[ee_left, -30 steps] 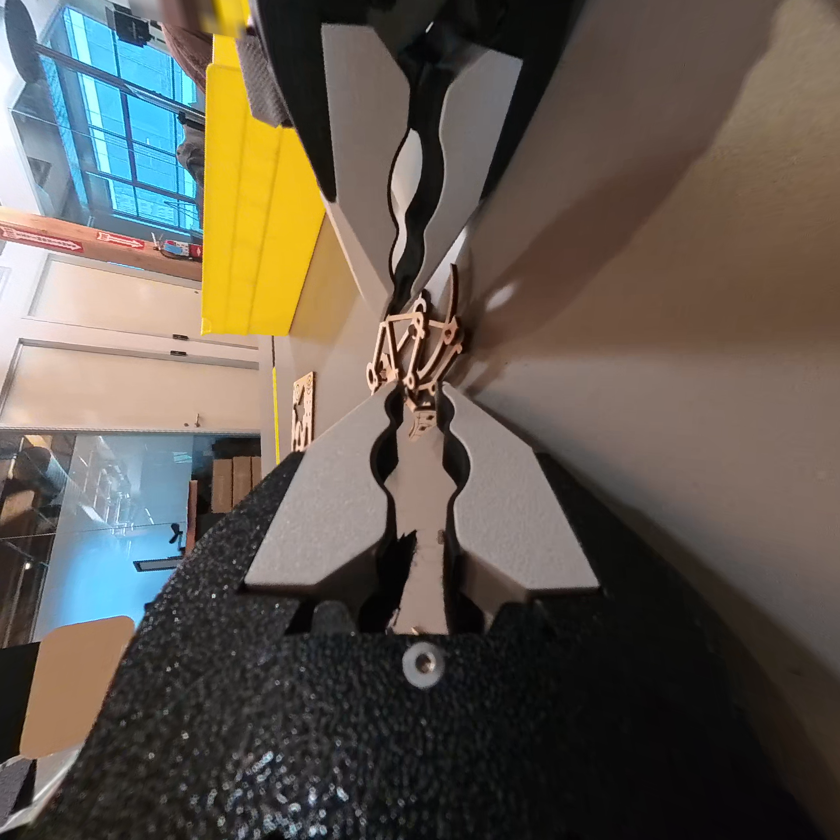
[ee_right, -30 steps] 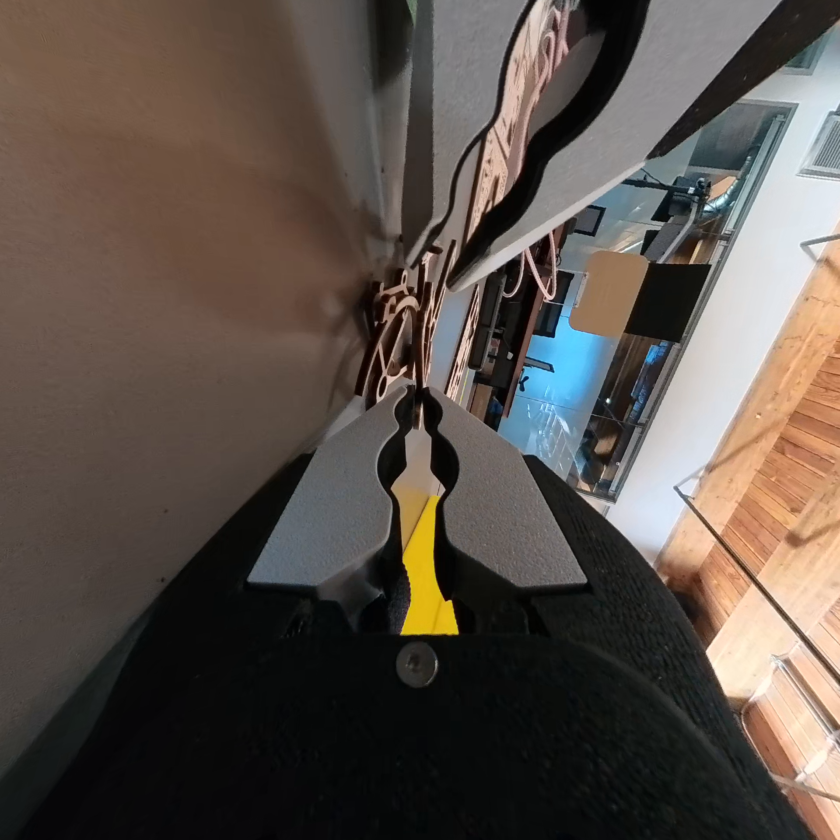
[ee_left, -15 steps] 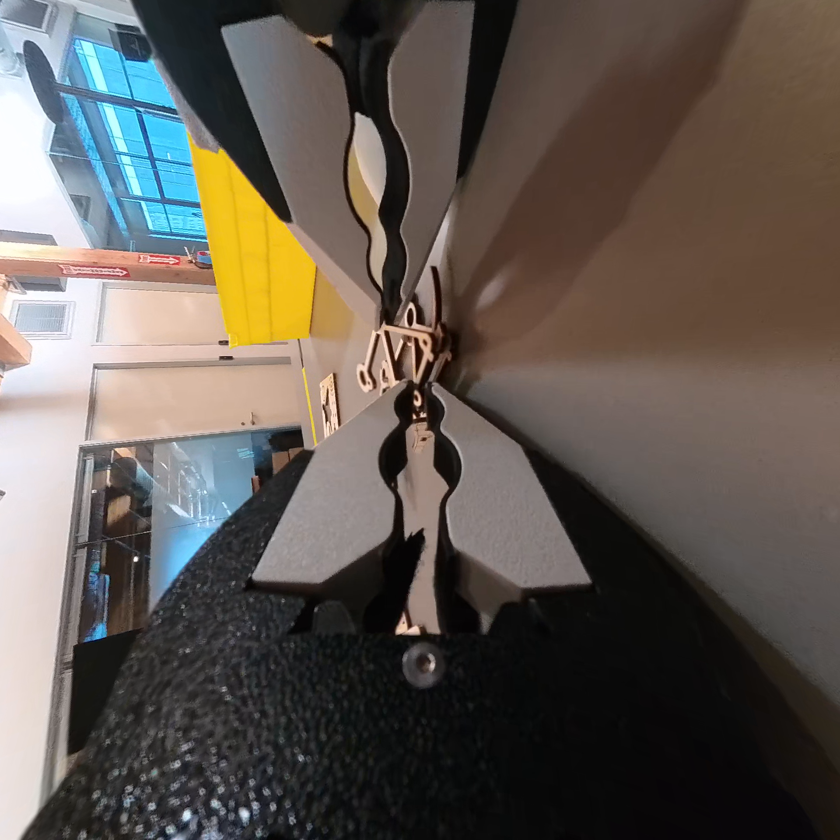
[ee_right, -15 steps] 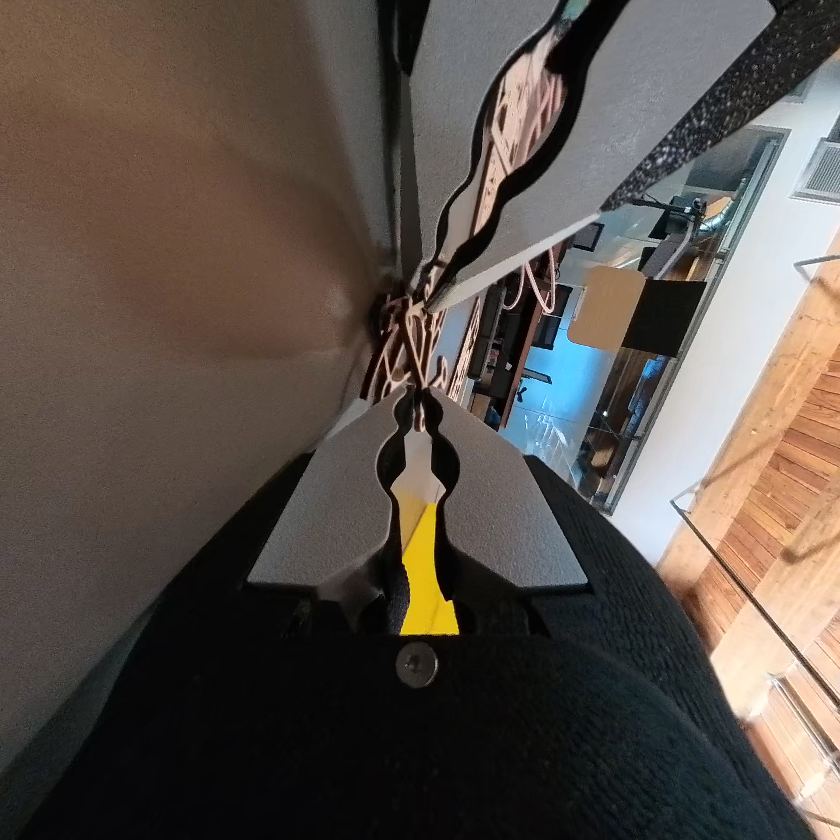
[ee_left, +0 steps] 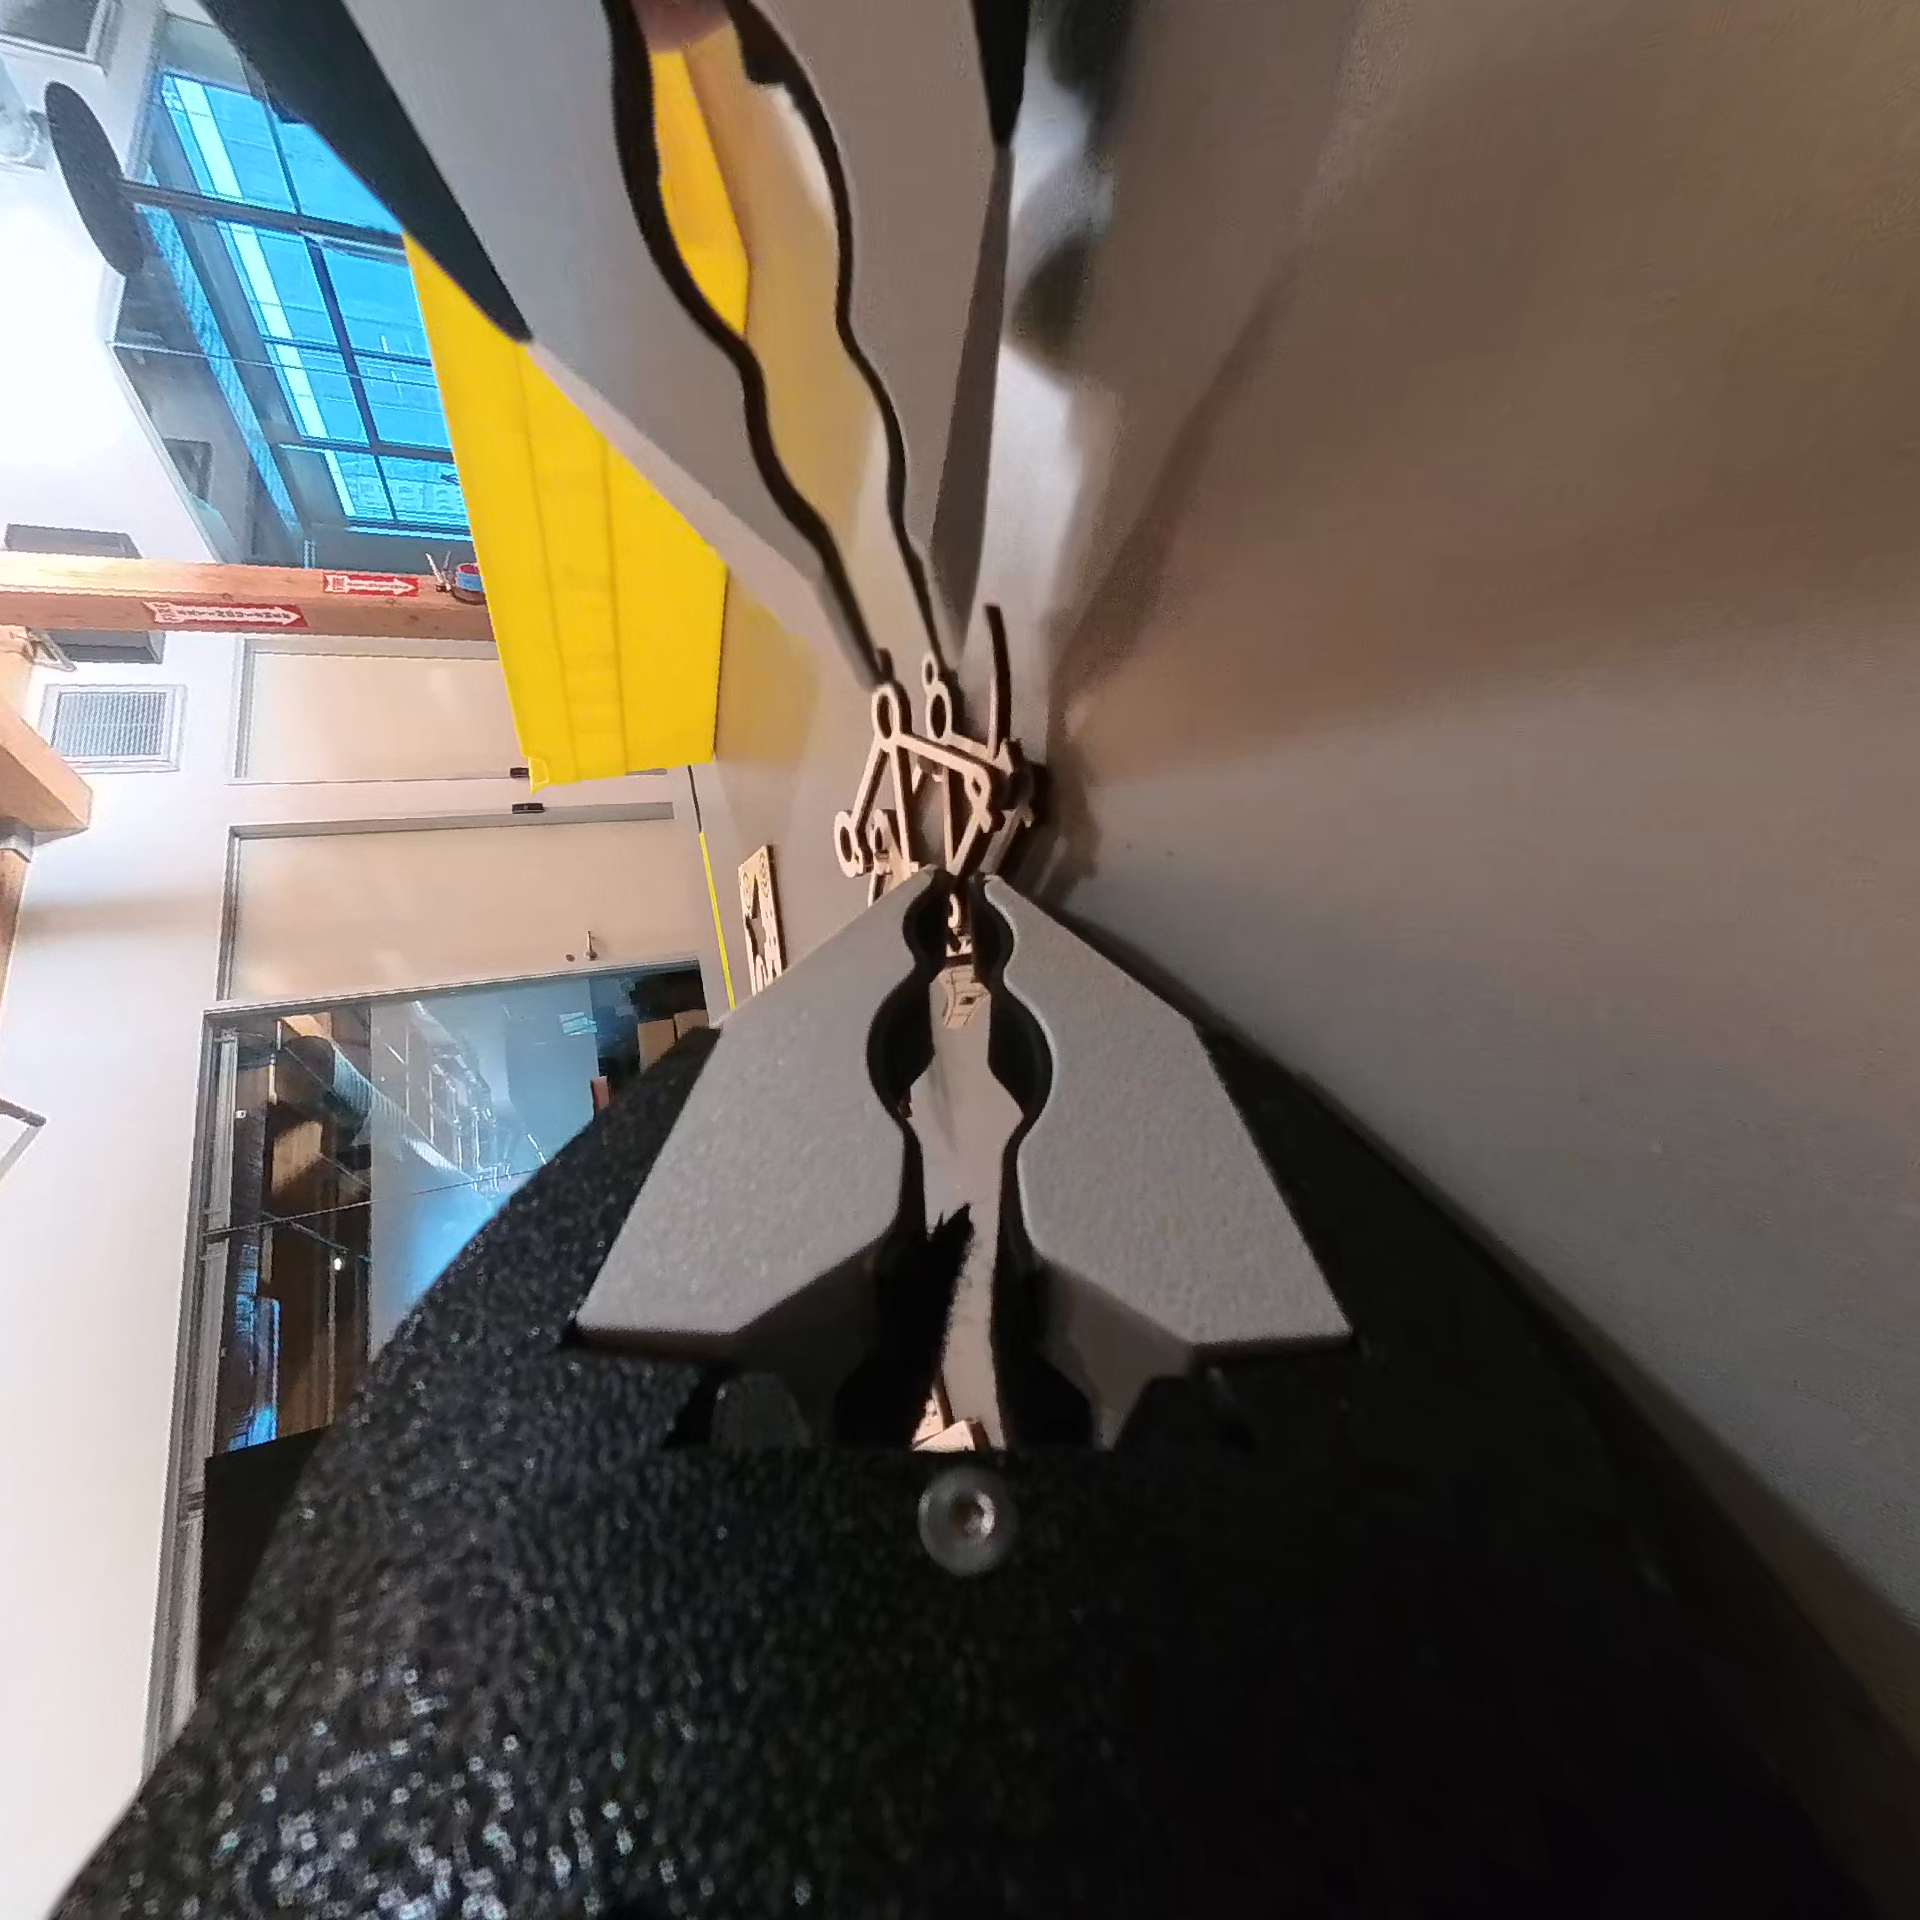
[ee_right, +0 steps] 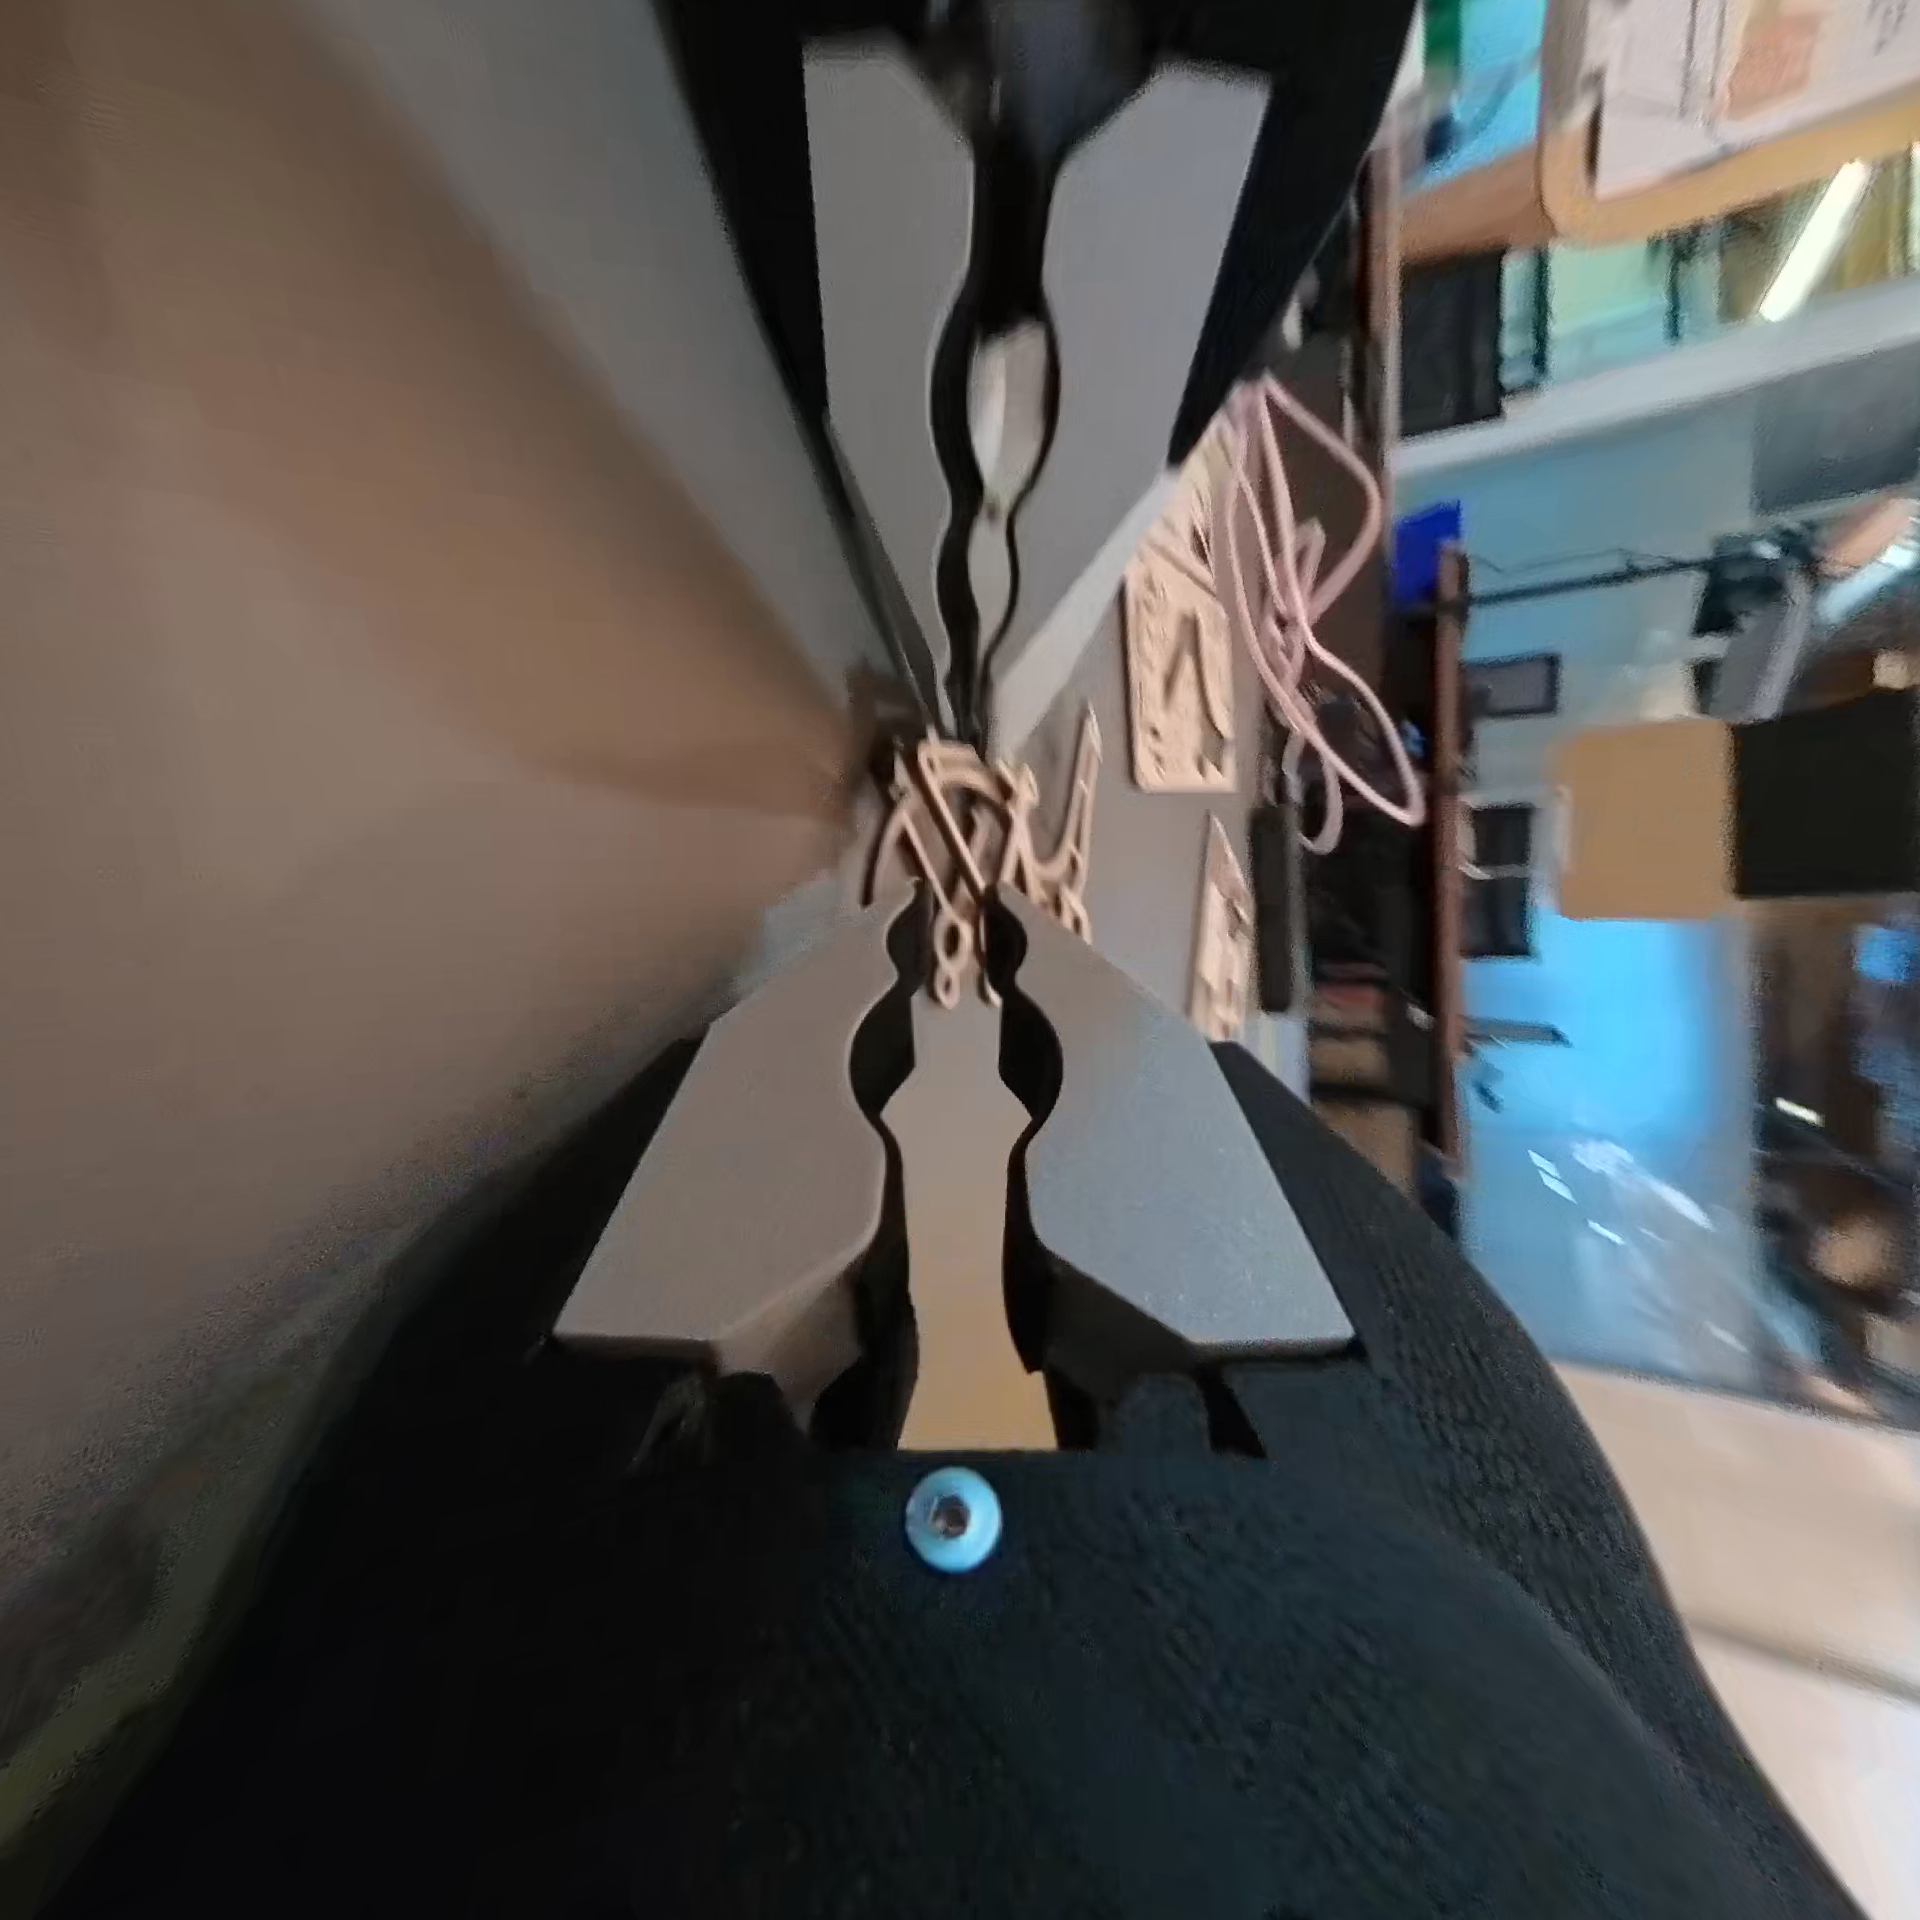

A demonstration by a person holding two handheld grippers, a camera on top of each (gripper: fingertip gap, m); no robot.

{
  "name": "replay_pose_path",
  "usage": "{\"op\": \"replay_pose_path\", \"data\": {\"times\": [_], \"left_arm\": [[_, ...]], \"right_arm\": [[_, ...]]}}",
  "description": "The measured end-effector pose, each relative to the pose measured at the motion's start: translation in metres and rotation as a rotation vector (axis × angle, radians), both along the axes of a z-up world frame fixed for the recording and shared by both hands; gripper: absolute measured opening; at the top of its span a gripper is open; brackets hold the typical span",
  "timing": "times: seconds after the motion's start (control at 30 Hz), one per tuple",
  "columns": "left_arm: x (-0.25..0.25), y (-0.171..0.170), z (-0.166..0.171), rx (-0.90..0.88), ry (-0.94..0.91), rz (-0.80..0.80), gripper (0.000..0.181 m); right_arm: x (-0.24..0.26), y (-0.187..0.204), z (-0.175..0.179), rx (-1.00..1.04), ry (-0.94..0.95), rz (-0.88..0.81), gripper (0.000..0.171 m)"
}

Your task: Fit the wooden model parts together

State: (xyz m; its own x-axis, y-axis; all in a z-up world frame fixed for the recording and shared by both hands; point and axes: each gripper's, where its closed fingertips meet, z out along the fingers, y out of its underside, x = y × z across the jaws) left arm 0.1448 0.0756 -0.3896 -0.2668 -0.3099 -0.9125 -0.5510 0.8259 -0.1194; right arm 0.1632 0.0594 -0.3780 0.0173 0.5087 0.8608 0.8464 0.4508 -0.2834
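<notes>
A small pale laser-cut wooden model (ee_left: 935,790), an open frame of thin struts and rings, hangs just off the grey table (ee_left: 1507,831). My left gripper (ee_left: 961,883) is shut on the model's near end. My right gripper (ee_left: 935,665) comes in from the top of this view and meets the model's far end. In the right wrist view, which is blurred, my right gripper (ee_right: 956,904) is shut on the model (ee_right: 956,821). The left gripper (ee_right: 961,707) faces it head-on from above, tips at the model. The joint between the parts is hidden.
A yellow bin (ee_left: 582,520) stands on the table behind the right gripper. Flat wooden sheets with cut-outs (ee_right: 1179,675) (ee_left: 762,914) lie farther along the table (ee_right: 364,623). A pink cable (ee_right: 1309,582) loops near its edge. The room lies beyond.
Both grippers have kept their hold on the model. The right gripper has swung round, so the left gripper now faces it head-on. The right wrist view has gone blurred.
</notes>
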Motion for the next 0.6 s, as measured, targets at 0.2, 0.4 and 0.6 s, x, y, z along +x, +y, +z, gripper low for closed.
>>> {"op": "replay_pose_path", "data": {"times": [0.2,0.4,0.6], "left_arm": [[0.001,0.001,0.000,-0.035,-0.008,0.015,0.000],[0.001,0.002,0.000,-0.047,-0.010,0.023,0.000],[0.002,0.003,0.001,-0.041,0.000,0.025,0.000]], "right_arm": [[-0.021,-0.018,-0.003,-0.295,0.175,0.074,0.015],[-0.023,-0.016,-0.006,-0.355,0.195,0.041,0.021],[-0.024,-0.015,-0.008,-0.460,0.231,0.006,0.019]]}}
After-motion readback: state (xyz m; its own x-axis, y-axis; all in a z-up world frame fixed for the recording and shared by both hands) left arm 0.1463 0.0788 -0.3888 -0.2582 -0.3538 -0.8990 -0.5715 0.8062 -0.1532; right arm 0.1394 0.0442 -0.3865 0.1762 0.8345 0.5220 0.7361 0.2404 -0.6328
